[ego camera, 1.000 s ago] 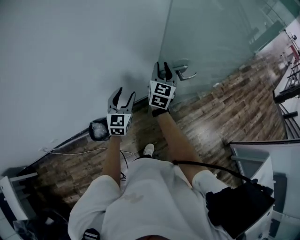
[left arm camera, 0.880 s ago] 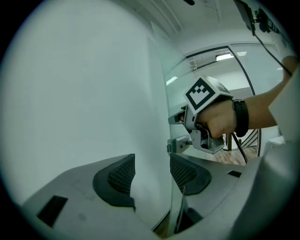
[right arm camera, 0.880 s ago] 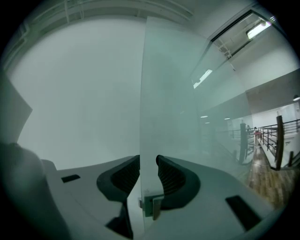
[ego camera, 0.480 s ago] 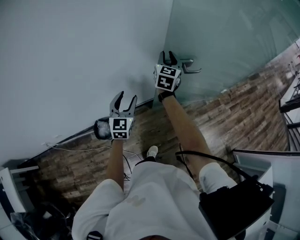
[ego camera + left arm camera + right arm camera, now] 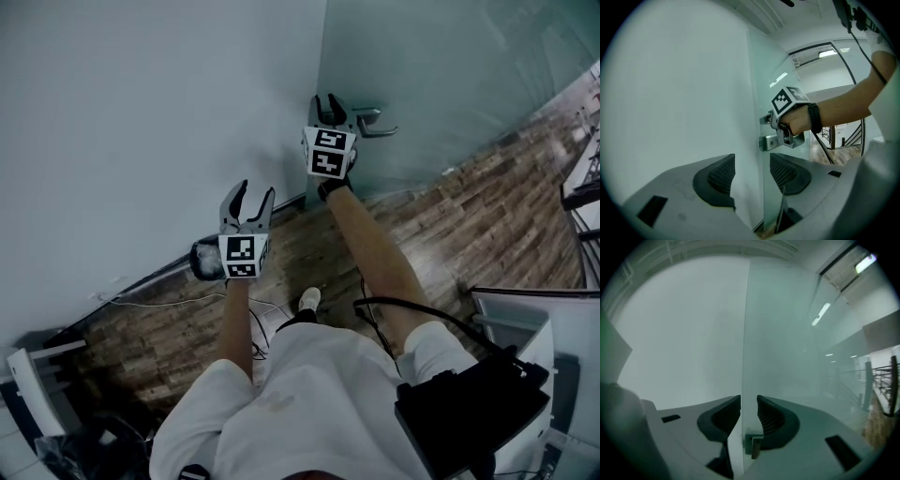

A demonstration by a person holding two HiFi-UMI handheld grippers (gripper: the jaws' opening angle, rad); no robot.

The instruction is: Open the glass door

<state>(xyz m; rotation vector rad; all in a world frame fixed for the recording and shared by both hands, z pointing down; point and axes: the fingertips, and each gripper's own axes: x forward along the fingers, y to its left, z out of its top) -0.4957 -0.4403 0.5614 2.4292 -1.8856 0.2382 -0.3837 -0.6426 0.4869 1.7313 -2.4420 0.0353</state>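
The head view looks steeply down from above the person onto the left claw [image 5: 253, 190], the right claw [image 5: 325, 101], the floor [image 5: 450, 225], the wall [image 5: 141, 112] and the glass door [image 5: 441, 75]. The left claw view faces level along its jaws from farther back and shares the wall, the door and the right claw. The right claw view sits close at the door's edge.

the glass door [image 5: 450, 84] is smooth and a bit cloudy; its door handle [image 5: 369, 119] is shiny metal; the floor [image 5: 469, 225] is streaky brown wood planks; the wall [image 5: 141, 112] is plain and matt
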